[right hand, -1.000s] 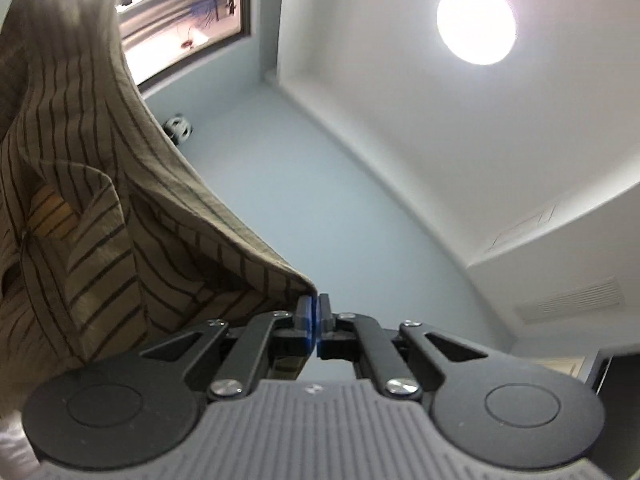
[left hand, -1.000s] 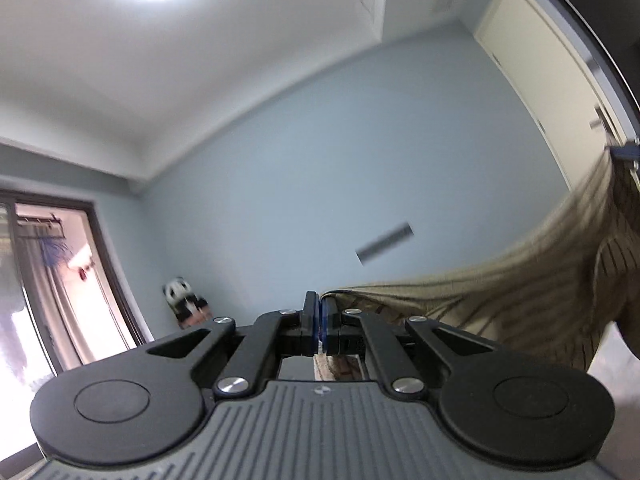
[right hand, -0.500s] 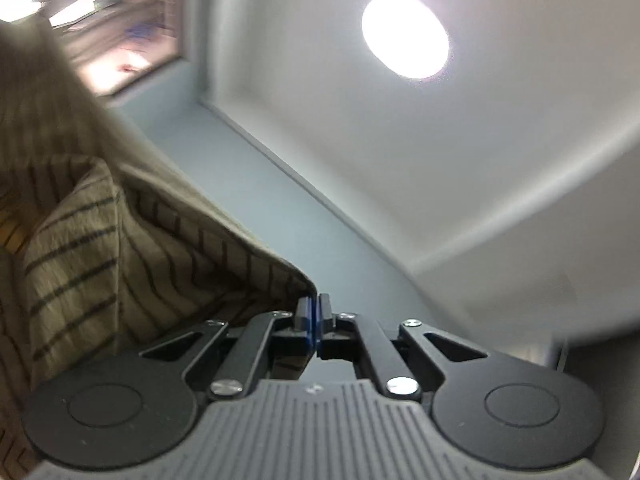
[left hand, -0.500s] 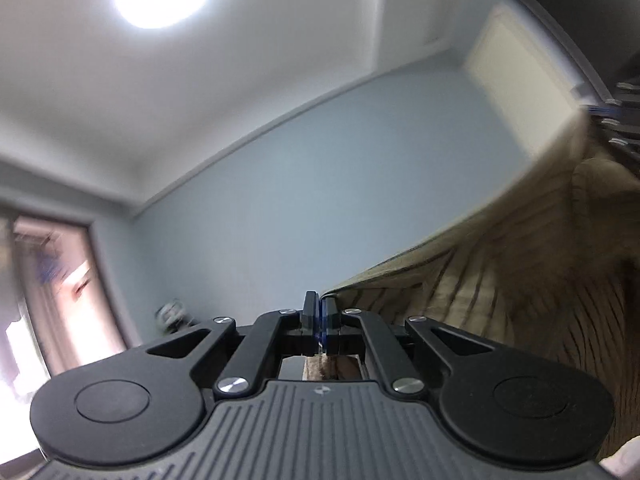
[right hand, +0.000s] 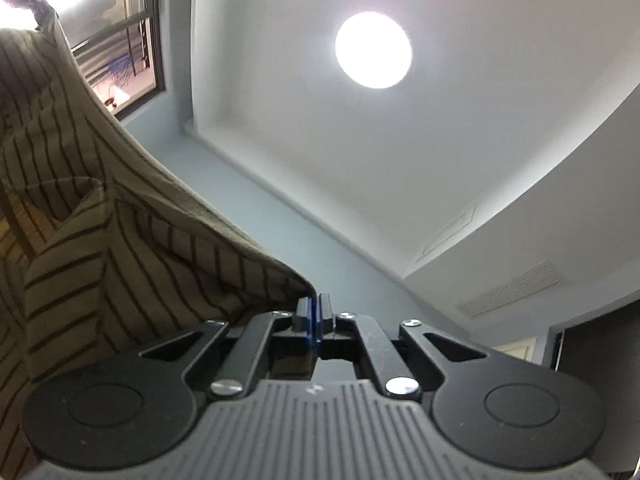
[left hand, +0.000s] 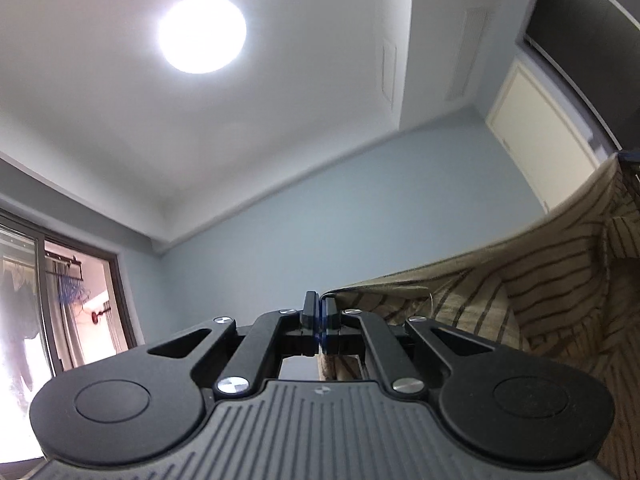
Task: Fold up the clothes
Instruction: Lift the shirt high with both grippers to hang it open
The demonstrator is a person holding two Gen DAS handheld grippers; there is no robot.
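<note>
A tan shirt with thin dark stripes [left hand: 540, 280] is held up in the air between both grippers. My left gripper [left hand: 319, 310] is shut on one edge of it, and the cloth runs off to the right and up. In the right wrist view the same striped shirt [right hand: 100, 220] fills the left side, sagging in folds. My right gripper [right hand: 314, 312] is shut on its other edge. Both grippers point upward toward the ceiling. The lower part of the shirt is out of view.
A round ceiling light [left hand: 202, 34] glows overhead, also seen as the ceiling light [right hand: 374, 50] in the right wrist view. A window with a dark frame [left hand: 80, 312] is at the left, a pale door [left hand: 548, 136] at the right. Blue walls lie ahead.
Both grippers have swung and tipped further toward the ceiling with the shirt still pinched. The cloth between them has shifted, and the toy panda on the far wall is gone from view.
</note>
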